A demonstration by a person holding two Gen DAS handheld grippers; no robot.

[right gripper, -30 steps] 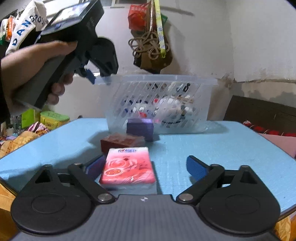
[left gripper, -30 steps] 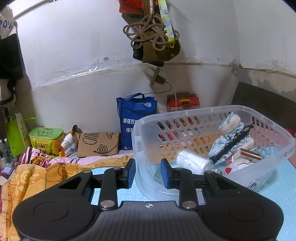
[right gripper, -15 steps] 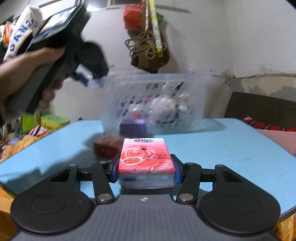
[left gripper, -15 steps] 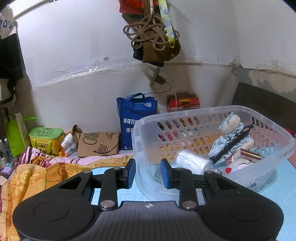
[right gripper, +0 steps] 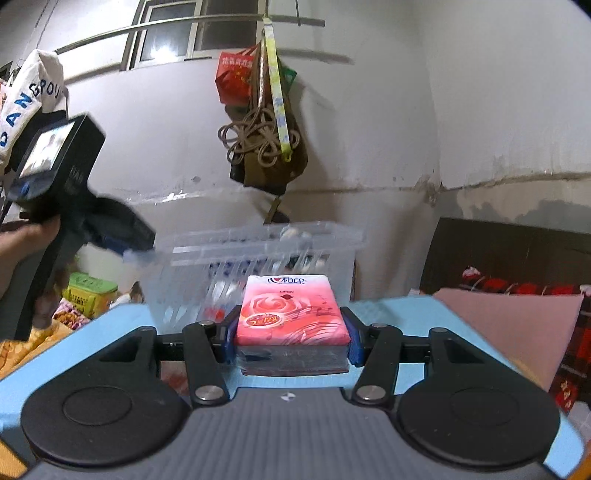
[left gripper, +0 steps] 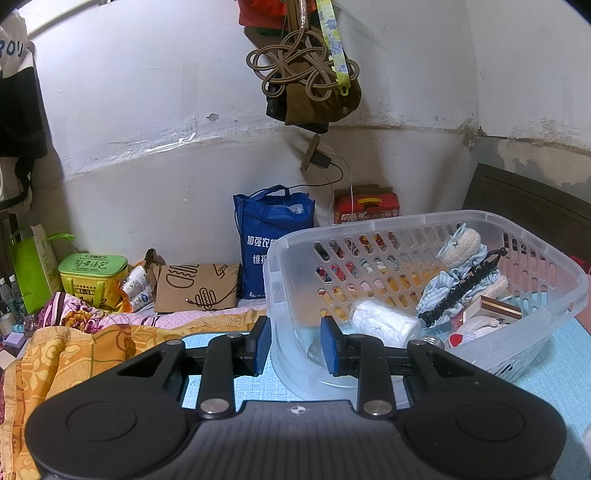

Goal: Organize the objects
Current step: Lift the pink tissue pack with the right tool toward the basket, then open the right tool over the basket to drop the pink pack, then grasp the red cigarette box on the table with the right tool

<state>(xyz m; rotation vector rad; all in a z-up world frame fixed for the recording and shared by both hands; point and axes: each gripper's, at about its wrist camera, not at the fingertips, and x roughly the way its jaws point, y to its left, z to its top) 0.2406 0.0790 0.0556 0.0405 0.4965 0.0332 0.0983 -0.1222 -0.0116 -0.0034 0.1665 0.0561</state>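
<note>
- Light-blue textured table top (left gripper: 554, 373), holding a clear plastic basket (left gripper: 546, 258) with slotted walls.
- Basket contents: a white roll (left gripper: 384, 321), a pale blue cloth (left gripper: 443, 291), a black cord (left gripper: 461, 288), small boxes (left gripper: 495, 308).
- Left gripper (left gripper: 295, 345): blue pads narrowly apart, pinching the near corner wall of the basket. A hand (right gripper: 22, 243) holds this tool in the right wrist view.
- Right gripper (right gripper: 291, 332): jaws pinching a pink tissue pack (right gripper: 291, 310) with a rose print, held clear above the table in front of the basket.
- Whitewashed wall (left gripper: 147, 110), stained along a horizontal seam; a bundle of tan rope (left gripper: 295, 77) and a yellow-green strap (left gripper: 336, 48) hang from it.
- Against the wall: blue tote bag (left gripper: 269, 240), red tin (left gripper: 365, 206), brown paper bag (left gripper: 195, 284), green box (left gripper: 92, 273).
- Orange patterned blanket (left gripper: 66, 354) left of the table.
- Dark wooden headboard (right gripper: 517, 251) on the right; a window (right gripper: 199, 26) high up.
</note>
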